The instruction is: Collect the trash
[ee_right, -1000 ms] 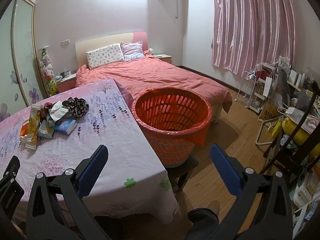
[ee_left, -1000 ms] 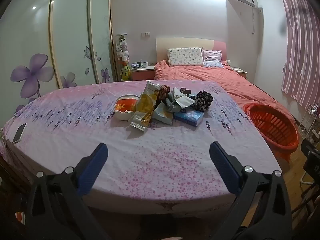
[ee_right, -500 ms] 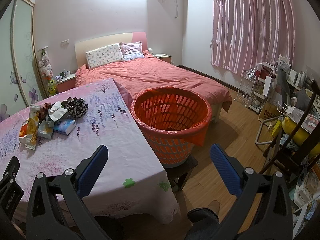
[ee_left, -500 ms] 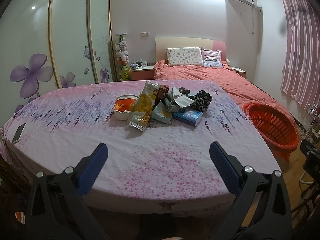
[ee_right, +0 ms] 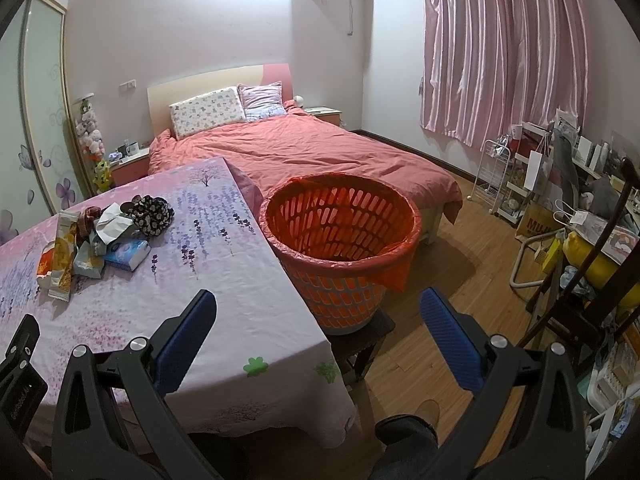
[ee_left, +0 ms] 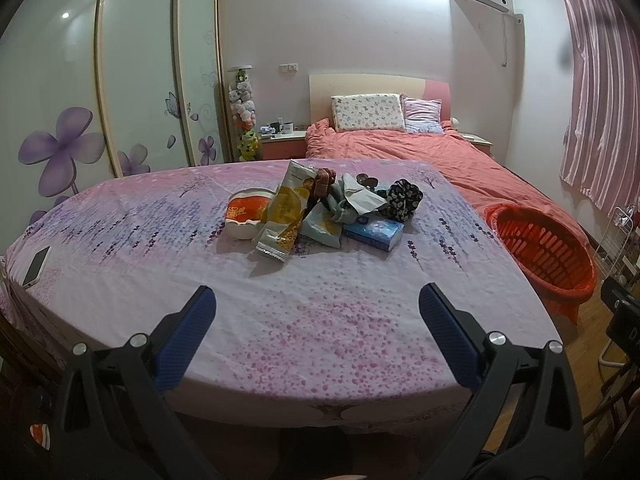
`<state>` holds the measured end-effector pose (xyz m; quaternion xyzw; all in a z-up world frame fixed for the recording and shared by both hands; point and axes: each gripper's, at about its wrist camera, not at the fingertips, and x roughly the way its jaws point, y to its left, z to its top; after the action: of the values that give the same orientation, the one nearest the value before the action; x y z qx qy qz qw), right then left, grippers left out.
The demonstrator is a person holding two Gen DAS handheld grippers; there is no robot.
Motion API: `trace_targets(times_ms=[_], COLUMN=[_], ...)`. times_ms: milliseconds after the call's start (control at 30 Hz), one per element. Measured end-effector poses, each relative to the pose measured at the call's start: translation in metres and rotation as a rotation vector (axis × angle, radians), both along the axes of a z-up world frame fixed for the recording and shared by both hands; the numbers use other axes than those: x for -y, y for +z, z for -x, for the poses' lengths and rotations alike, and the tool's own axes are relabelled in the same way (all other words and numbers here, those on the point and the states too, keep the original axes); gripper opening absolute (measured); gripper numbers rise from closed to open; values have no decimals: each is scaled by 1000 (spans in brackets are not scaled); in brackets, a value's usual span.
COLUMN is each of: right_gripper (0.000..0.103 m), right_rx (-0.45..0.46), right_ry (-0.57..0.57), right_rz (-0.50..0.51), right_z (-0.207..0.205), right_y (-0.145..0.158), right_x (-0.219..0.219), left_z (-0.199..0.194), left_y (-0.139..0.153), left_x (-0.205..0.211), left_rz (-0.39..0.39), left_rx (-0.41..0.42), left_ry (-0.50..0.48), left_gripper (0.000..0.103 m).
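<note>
Left wrist view first: the left gripper (ee_left: 312, 320) has its jaws spread wide with nothing between them, hovering over the near edge of the desk (ee_left: 320, 320). The trash pile (ee_left: 320, 212) sits in the middle of the frame, well apart from the jaws. It's got a yellow snack wrapper (ee_left: 284, 212) leaning on a white-and-red bowl (ee_left: 246, 218), some crumpled paper (ee_left: 360, 198), a blue tissue pack (ee_left: 374, 232) and a dark floral bundle (ee_left: 402, 198). My guess is it's all light, crinkly stuff, so the wrapper will probably flop and slide. I'd pinch it by the sealed bottom edge.

Right wrist view: the right gripper (ee_right: 316, 320) is also spread wide and empty. The orange basket (ee_right: 340, 236) sits mid-frame, just beside the desk's right edge, with the pile off at the left. The basket looks empty as far as I can tell, so nothing's been collected yet.
</note>
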<state>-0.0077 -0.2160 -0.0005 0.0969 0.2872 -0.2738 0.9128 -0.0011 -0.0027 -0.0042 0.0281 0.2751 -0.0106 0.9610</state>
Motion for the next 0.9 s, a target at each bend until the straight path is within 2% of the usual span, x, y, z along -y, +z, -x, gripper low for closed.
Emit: trace_targets(times_ms=[900], right_gripper=[101], right_rx=[-3], right_ry=[-2], right_rz=[2], right_z=[-5], right_y=[-3], right_x=[-2], left_z=[-1], left_y=[4], left_x=[10], left_rz=[-2], left_rx=[-2], left_ry=[-13], left_gripper=[99])
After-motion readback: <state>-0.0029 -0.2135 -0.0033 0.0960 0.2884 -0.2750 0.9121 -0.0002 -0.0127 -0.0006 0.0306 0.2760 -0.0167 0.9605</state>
